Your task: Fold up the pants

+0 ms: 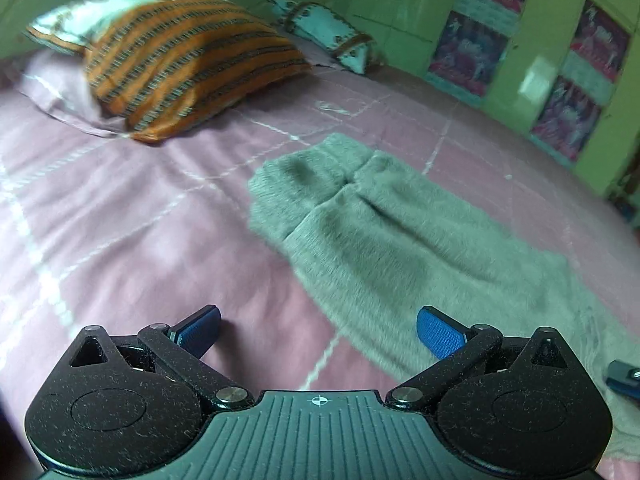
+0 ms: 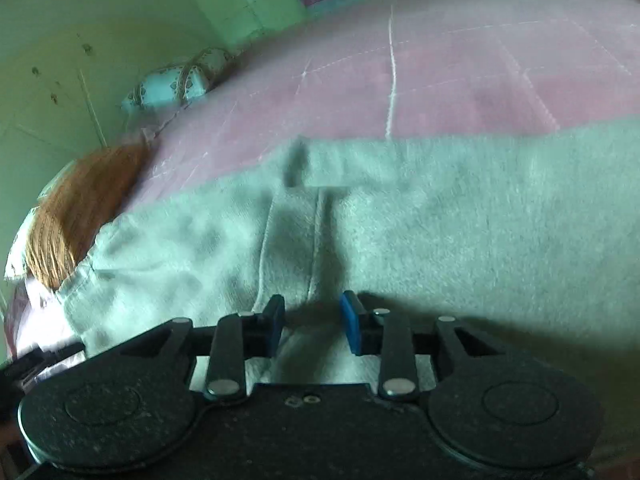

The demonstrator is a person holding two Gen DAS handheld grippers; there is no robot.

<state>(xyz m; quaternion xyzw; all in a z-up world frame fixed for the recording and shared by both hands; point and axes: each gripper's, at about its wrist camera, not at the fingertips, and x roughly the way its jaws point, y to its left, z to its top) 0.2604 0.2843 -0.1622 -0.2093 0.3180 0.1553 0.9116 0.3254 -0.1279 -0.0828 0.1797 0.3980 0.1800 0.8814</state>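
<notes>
Grey fleece pants [image 1: 384,232] lie flat on the pink bed, legs pointing toward the pillows. My left gripper [image 1: 320,332] is wide open and empty, just above the sheet at the pants' near left edge. In the right wrist view the pants [image 2: 440,232] fill the middle, with a seam running toward my right gripper [image 2: 312,322]. Its blue pads [image 2: 350,320] stand a little apart with grey fabric between them; whether they pinch the cloth is unclear. A blue tip of the right gripper [image 1: 624,378] shows at the left view's right edge.
The pink checked bedsheet [image 1: 140,208] covers the bed. An orange striped pillow [image 1: 188,64] and a pale blue patterned pillow [image 1: 332,32] lie at the head. Green walls with posters [image 1: 576,92] border the far side.
</notes>
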